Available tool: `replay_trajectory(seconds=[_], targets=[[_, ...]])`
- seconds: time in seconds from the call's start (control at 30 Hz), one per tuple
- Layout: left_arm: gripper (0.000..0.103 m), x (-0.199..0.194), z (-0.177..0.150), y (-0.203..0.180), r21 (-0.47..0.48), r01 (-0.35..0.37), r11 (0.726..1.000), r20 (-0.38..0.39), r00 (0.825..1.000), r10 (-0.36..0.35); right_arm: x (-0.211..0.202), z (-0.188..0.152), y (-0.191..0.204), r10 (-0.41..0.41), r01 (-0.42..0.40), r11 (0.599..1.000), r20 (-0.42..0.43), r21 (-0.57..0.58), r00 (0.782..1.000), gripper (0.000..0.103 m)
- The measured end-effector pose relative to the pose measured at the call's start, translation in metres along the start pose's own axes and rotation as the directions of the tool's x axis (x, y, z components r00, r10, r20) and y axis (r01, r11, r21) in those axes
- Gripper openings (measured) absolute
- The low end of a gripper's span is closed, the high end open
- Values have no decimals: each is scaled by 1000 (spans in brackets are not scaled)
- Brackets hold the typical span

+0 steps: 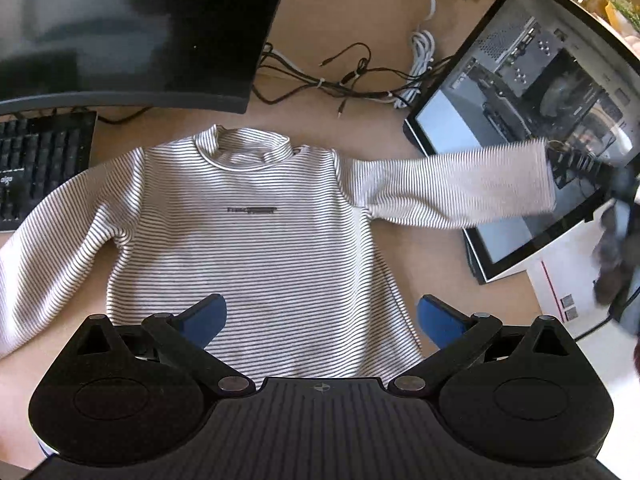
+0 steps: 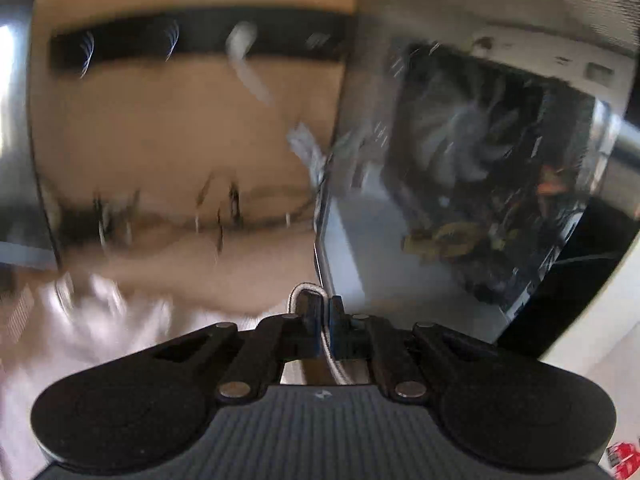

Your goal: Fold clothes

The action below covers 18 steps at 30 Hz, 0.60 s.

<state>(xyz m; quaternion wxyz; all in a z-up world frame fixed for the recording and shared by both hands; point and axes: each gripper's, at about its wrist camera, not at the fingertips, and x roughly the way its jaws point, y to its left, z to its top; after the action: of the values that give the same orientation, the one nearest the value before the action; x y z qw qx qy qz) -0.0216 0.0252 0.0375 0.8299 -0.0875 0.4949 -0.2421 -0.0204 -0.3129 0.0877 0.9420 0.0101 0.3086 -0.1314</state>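
Observation:
A white long-sleeved top with thin dark stripes point(image 1: 256, 224) lies face up on the tan desk, collar toward the monitor. Its right sleeve point(image 1: 460, 188) is stretched out and lifted off the desk, blurred with motion; my right gripper point(image 1: 618, 196) is a dark blur at its cuff. In the right wrist view my right gripper point(image 2: 325, 308) is shut on the sleeve's cuff edge point(image 2: 304, 289), pinched between the pads. My left gripper point(image 1: 320, 316) hangs open above the top's hem, blue pads wide apart, nothing between them. The left sleeve point(image 1: 52, 240) lies flat.
A dark monitor point(image 1: 132, 28) and keyboard point(image 1: 40, 160) stand at the back left. A glass-sided computer case point(image 1: 532, 120) lies at the right, under the lifted sleeve. Tangled cables point(image 1: 352, 80) run between them. A white carton point(image 1: 568, 284) sits at the right edge.

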Motion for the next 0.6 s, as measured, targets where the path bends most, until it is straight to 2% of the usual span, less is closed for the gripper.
replay_trajectory(seconds=[0.1, 0.23, 0.5, 0.6], targets=[[103, -3, -4, 6, -3, 15, 1000, -6, 1000, -15, -8, 19, -2, 60, -62, 995, 30, 75, 998, 3], [103, 0, -8, 23, -58, 28, 998, -51, 998, -31, -11, 35, 6, 100, -106, 989, 57, 105, 993, 3], [103, 4, -13, 44, -129, 21, 991, -88, 996, -32, -18, 50, 49, 179, -184, 982, 83, 47, 980, 3], [103, 2, -15, 47, -134, 20, 991, -91, 995, -33, -12, 50, 64, 171, -171, 985, 70, -7, 983, 3]])
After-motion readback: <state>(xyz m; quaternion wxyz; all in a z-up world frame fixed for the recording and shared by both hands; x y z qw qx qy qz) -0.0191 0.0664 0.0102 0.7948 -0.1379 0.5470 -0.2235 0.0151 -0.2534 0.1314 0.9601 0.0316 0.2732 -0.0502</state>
